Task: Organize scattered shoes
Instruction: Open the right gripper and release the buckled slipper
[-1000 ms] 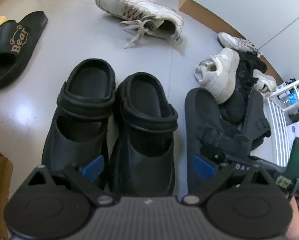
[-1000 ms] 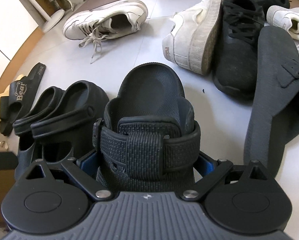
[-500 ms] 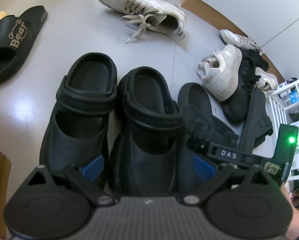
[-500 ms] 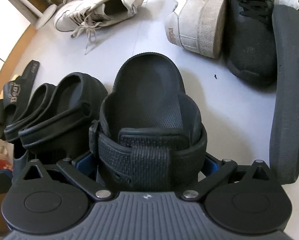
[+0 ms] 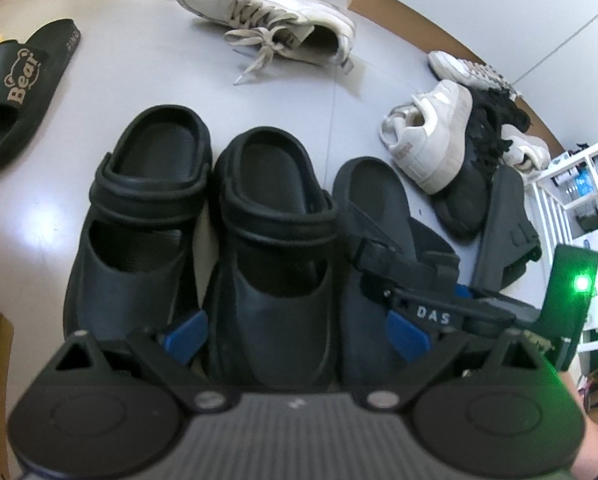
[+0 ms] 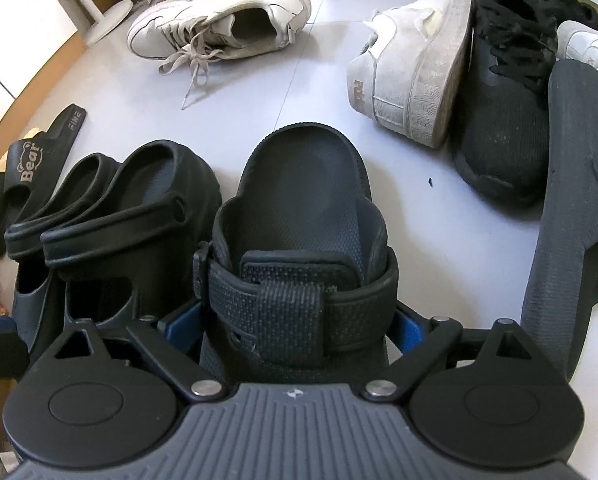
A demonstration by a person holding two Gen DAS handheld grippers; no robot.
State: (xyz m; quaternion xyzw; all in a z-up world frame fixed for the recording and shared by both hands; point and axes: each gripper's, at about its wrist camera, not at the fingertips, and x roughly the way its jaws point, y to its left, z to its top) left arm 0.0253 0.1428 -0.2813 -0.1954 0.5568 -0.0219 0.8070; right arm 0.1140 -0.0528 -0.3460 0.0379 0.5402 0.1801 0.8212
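Placement step, by my reading: right gripper (image 6: 295,328) straddles the sandal (image 6: 299,216), set just right of the clogs (image 6: 111,220), jaws recently narrowing slightly, grip uncertain; left gripper (image 5: 295,332) spread around the right clog; next, release and fetch its mate (image 6: 571,208), right of the sandal.

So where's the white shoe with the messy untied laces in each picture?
Left wrist view: the white laced sneaker lies at top centre, beyond the black clogs.
Right wrist view: the same sneaker sits at upper left.
Shared landmark: the Bear slide, at the left edge in both.
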